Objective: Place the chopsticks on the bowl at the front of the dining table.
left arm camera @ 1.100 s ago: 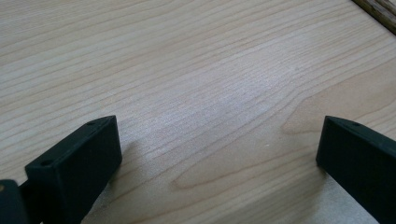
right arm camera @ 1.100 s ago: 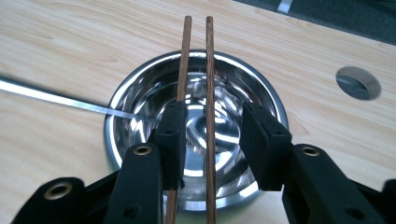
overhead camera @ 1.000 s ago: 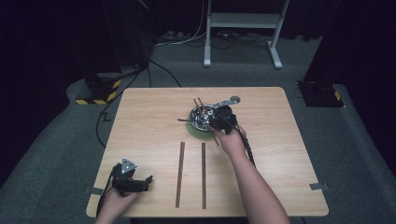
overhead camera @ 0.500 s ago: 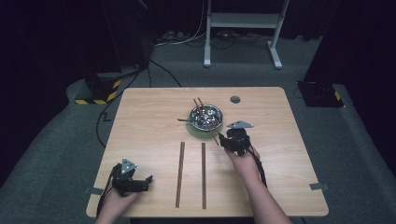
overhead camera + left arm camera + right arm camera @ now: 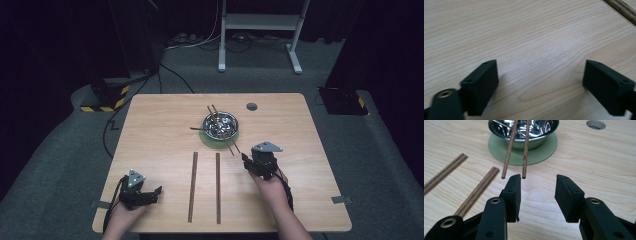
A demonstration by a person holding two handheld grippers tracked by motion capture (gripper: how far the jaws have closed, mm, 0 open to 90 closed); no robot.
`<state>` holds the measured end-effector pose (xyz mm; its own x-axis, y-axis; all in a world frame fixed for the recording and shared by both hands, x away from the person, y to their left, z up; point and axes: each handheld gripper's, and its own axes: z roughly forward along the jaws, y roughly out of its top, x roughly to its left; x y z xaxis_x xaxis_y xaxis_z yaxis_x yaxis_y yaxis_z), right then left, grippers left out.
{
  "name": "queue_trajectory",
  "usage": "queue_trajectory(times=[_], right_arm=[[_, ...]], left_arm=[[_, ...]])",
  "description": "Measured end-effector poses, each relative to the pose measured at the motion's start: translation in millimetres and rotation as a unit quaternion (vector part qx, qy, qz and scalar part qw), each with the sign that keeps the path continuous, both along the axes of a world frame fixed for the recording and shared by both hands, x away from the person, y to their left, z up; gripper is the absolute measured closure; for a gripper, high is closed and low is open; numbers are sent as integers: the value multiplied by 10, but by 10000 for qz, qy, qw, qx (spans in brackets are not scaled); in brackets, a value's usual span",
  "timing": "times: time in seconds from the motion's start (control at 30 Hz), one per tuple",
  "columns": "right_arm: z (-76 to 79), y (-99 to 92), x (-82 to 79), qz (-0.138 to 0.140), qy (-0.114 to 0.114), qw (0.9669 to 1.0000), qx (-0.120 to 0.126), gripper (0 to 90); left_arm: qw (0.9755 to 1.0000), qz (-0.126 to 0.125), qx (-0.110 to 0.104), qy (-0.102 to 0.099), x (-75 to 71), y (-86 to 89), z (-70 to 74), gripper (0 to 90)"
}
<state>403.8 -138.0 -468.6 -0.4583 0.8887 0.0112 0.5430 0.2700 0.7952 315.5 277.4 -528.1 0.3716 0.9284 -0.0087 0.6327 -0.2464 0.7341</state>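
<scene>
Your right gripper (image 5: 246, 159) hovers just short of the steel bowl (image 5: 220, 124), jaws parted about halfway and holding nothing. In the right gripper view, two chopsticks (image 5: 517, 147) lean out of the bowl over its green mat (image 5: 522, 151), their tips hanging just ahead of one jaw. Your left gripper (image 5: 154, 192) sits low at the near left corner of the table (image 5: 160, 125), jaws spread wide over bare wood, empty. Two more chopstick pairs (image 5: 205, 185) lie flat, side by side, between your hands.
</scene>
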Motion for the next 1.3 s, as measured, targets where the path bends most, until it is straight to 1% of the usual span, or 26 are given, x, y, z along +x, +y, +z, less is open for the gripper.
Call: queue_trajectory(times=[0.07,0.13,0.17,0.23,0.3,0.37,0.4,0.43,0.53,0.6,0.67,0.7,0.77,0.87,0.9,0.97,1.03,1.07,1.17,1.23,1.3], right_arm=[[24,-10,-30,64,-57,10000,-22,565],[44,-25,-47,121,-104,9999,-65,596],[55,-32,-55,133,-134,9998,-84,606],[74,-58,-66,191,-182,9996,-92,619],[75,-83,-69,207,-242,9994,-106,629],[70,-109,-67,231,-240,9994,-94,632],[65,-118,-67,260,-208,9994,-77,633],[50,-120,-61,293,-242,9992,-90,632],[6,-108,-41,450,-165,9987,-185,626],[-21,-91,-31,529,-130,9982,-267,622],[-33,-78,-19,596,-96,9976,-329,615],[-36,-71,-11,571,-31,9979,-296,612],[-40,-67,18,577,61,9980,-253,615],[-51,-35,42,562,106,9980,-263,613],[-50,-30,51,572,153,9979,-273,612],[-52,-8,80,568,122,9979,-291,612],[-54,27,124,565,163,9978,-301,616],[-60,50,147,537,144,9979,-323,628],[-68,121,237,567,215,9975,-352,693],[-54,161,295,644,106,9969,-437,763],[-31,197,373,617,32,9968,-505,806]], left_arm=[[10000,70,18,2,4,10,17,237],[9999,92,36,65,23,13,42,311],[9998,155,-30,122,33,8,59,337],[9998,132,-137,116,50,-10,112,362],[9998,148,-149,36,71,-51,183,391],[9997,126,-190,-14,111,-101,250,411],[9998,122,-176,-38,132,-127,280,421],[9997,128,-214,-50,156,-151,305,431],[9989,139,-446,-10,238,-210,355,434],[9986,117,-523,22,289,-253,369,428],[9989,82,-469,38,335,-313,376,429],[9991,49,-416,32,358,-347,376,424],[9994,63,-325,72,400,-420,373,417],[9996,-1,-266,88,464,-510,367,421],[9997,-14,-221,77,487,-536,368,426],[9998,14,-207,56,531,-596,371,459],[9995,71,-289,52,580,-646,381,515],[9995,89,-313,46,603,-674,392,545],[9993,112,-349,-54,670,-767,442,600],[9993,88,-341,-100,733,-834,469,641],[9993,55,-345,-139,810,-917,474,681]])
